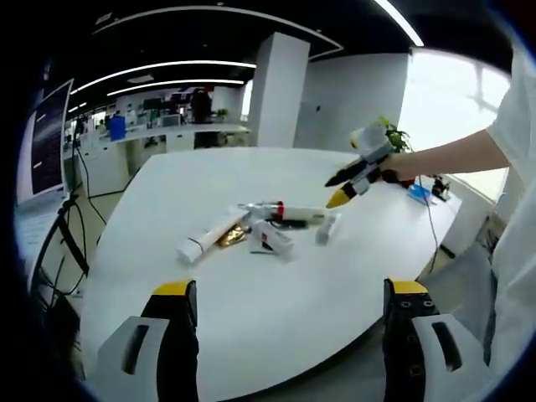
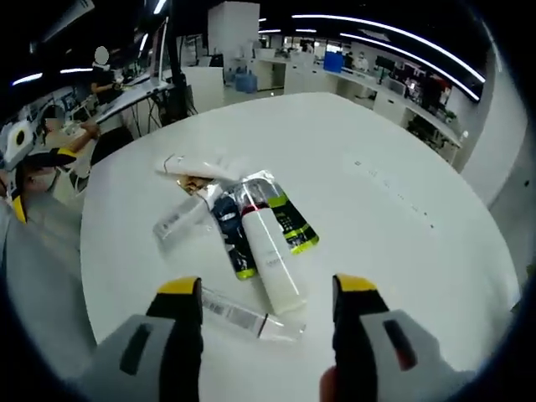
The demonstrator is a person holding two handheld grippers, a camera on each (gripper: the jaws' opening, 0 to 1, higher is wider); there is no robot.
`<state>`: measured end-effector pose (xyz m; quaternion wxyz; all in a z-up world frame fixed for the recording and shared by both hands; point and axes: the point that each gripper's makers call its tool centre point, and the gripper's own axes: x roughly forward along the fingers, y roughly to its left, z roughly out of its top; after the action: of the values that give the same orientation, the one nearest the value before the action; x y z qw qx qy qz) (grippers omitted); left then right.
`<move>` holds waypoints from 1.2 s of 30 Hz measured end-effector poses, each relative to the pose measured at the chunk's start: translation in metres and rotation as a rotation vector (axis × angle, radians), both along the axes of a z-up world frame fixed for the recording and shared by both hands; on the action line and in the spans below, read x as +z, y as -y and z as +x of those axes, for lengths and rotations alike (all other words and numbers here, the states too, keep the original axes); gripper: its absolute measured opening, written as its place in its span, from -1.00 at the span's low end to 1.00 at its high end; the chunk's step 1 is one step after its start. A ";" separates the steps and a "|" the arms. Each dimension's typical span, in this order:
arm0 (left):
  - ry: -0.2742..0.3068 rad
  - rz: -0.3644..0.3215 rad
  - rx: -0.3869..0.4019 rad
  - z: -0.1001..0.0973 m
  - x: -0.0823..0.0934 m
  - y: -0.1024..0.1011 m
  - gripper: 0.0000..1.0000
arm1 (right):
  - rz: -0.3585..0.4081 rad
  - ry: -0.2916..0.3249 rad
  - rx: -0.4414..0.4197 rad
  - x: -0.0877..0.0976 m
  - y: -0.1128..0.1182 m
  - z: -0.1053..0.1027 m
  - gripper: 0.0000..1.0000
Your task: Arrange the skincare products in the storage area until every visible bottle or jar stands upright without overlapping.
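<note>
1. Right gripper (image 2: pixel 266 314): jaws apart, empty, hanging over the white table (image 2: pixel 402 251); left gripper (image 1: pixel 289 314) likewise spread, empty.
2. Just beyond the right gripper, the skincare products (image 2: pixel 251 222) lie flat, overlapping, mid-table.
3. Farther off, office desks (image 2: pixel 368 79).

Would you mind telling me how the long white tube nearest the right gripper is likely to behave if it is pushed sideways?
The long white tube lies flat and looks rounded, so it would probably roll rather than slide. It touches the dark green-tipped tube, so that would likely shift too. The smooth white table probably offers little grip.
</note>
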<state>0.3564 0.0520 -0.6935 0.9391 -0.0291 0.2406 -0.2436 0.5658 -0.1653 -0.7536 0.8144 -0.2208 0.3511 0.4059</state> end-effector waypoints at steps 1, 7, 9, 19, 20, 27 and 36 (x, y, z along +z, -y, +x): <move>0.005 -0.001 0.004 0.000 0.001 0.000 0.79 | -0.005 -0.005 0.007 -0.002 -0.002 0.002 0.23; 0.001 -0.009 0.013 0.001 0.001 -0.001 0.78 | -0.037 -0.020 0.050 -0.012 -0.012 0.009 0.18; -0.003 -0.010 0.014 0.000 0.000 -0.001 0.77 | -0.048 -0.024 0.067 -0.015 -0.015 0.011 0.17; -0.016 -0.013 0.016 0.000 -0.002 -0.002 0.76 | -0.093 -0.055 0.121 -0.032 -0.025 0.020 0.12; -0.017 -0.013 0.017 0.000 -0.002 -0.002 0.75 | -0.099 -0.058 0.130 -0.034 -0.027 0.020 0.12; -0.023 -0.018 0.023 0.000 -0.001 -0.003 0.72 | -0.121 -0.079 0.162 -0.047 -0.036 0.026 0.06; -0.040 -0.020 0.035 0.000 -0.004 -0.005 0.71 | -0.147 -0.088 0.224 -0.058 -0.048 0.033 -0.04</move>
<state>0.3560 0.0573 -0.6972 0.9379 -0.0477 0.2563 -0.2288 0.5988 -0.1177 -0.8119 0.7294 -0.2997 0.3882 0.4769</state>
